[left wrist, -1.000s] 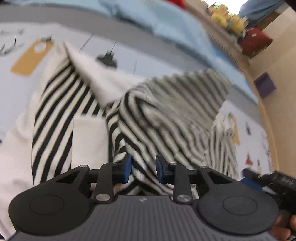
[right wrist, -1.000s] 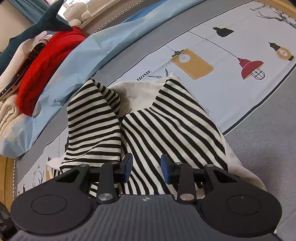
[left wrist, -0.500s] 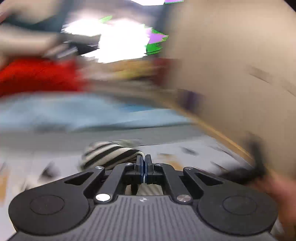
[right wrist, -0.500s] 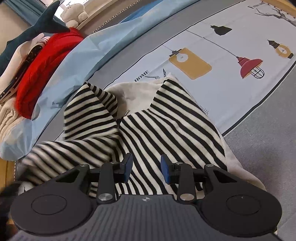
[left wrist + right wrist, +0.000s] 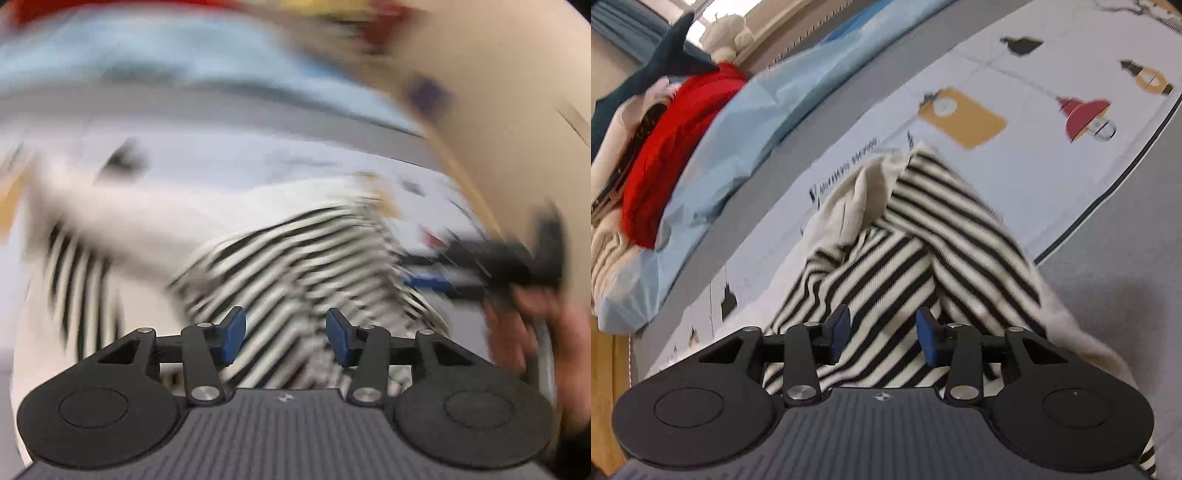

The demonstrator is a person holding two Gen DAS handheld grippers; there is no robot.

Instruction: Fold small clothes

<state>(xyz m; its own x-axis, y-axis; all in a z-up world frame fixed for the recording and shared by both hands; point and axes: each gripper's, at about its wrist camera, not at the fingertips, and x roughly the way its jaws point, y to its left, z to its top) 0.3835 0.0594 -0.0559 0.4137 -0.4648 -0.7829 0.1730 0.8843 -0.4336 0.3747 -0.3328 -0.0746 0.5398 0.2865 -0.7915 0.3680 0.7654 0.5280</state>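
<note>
A black-and-white striped garment with cream lining lies on the printed bed sheet, one striped part folded across its middle. My right gripper hovers over the near striped edge. Its jaws are opening, and the cloth lies below them, not pinched. The left wrist view is blurred by motion. There my left gripper is above the striped garment, and its jaws are opening with nothing gripped between the blue pads. The other gripper and a hand show at the right.
A light blue quilt, a red garment and a dark shark plush lie along the far left of the bed. Grey bedding borders the printed sheet on the right. A wooden bed edge is at lower left.
The left gripper swung up with its jaws shut on striped cloth, came back down, and its jaws now stand apart. The striped flap now lies across the garment's middle. The right jaws widened slightly.
</note>
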